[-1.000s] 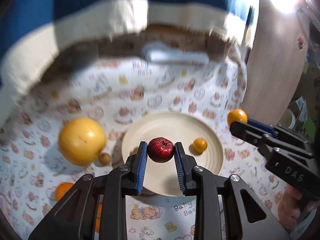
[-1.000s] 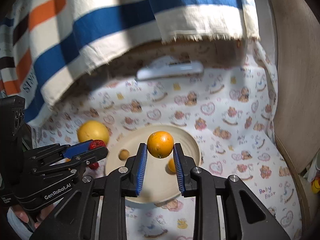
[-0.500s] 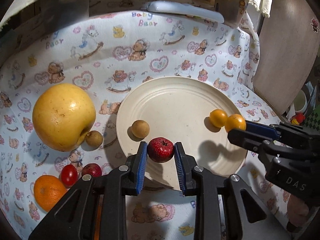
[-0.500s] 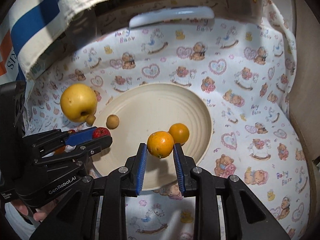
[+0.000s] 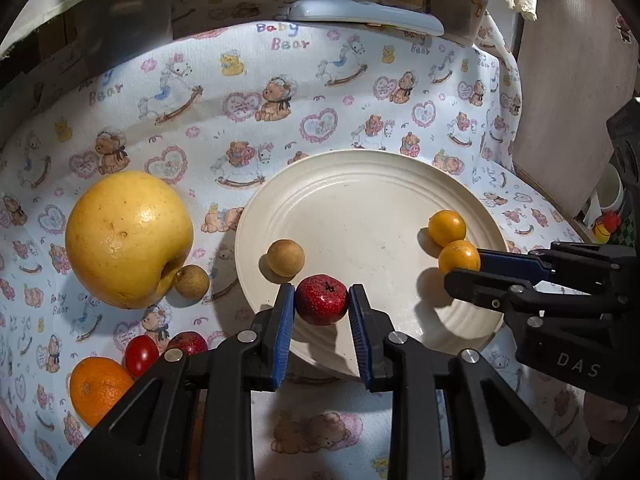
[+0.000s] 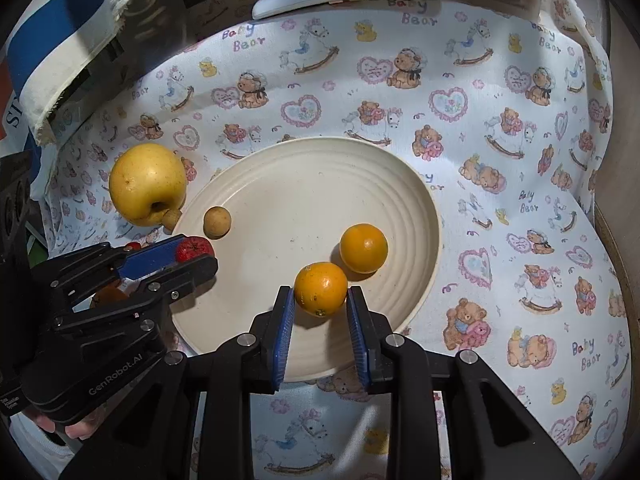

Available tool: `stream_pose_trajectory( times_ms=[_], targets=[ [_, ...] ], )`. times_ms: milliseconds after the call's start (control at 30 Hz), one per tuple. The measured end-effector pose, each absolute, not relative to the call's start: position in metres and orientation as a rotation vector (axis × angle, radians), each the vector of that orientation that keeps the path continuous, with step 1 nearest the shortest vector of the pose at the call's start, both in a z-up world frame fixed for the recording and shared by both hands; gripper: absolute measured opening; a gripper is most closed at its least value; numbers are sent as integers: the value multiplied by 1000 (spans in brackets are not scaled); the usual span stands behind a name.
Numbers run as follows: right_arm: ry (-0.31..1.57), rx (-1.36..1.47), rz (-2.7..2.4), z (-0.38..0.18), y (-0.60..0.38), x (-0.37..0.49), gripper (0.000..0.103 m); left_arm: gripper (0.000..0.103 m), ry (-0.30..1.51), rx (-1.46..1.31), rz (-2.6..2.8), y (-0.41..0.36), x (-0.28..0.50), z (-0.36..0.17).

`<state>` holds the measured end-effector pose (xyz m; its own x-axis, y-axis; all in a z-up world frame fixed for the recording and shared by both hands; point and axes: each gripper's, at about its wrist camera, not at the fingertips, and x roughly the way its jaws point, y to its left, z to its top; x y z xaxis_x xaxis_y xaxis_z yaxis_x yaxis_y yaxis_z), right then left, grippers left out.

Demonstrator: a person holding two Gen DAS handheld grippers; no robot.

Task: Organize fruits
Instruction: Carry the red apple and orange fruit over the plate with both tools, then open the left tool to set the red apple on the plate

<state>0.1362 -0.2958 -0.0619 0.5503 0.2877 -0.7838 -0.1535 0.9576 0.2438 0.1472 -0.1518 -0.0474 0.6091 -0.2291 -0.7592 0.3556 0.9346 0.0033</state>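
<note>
Two fruits are pinched over the cream plate (image 5: 360, 184): the left gripper (image 5: 322, 312) clamps a small red fruit (image 5: 321, 299) above the plate's near rim, just beside a tan round fruit (image 5: 285, 258) lying on it, and the right gripper (image 6: 320, 304) clamps a small orange (image 6: 320, 289) next to a second orange (image 6: 363, 248) resting near the plate's right edge. To release well, I judge each should be lowered until it touches the plate, then the jaws parted slowly so neither rolls off the rim. Yellow apple (image 5: 128, 238), tangerine (image 5: 98, 390) and cherry tomato (image 5: 140, 355) wait on the printed cloth (image 5: 280, 92) to the plate's left.
</note>
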Motion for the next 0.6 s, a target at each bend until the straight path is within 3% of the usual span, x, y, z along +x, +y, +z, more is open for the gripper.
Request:
stream_pose_trajectory(
  times_ms=[600],
  targets=[
    [961,158,265,-63,-295,138,28,26,848,182,-327,-152,149,-48]
  ],
)
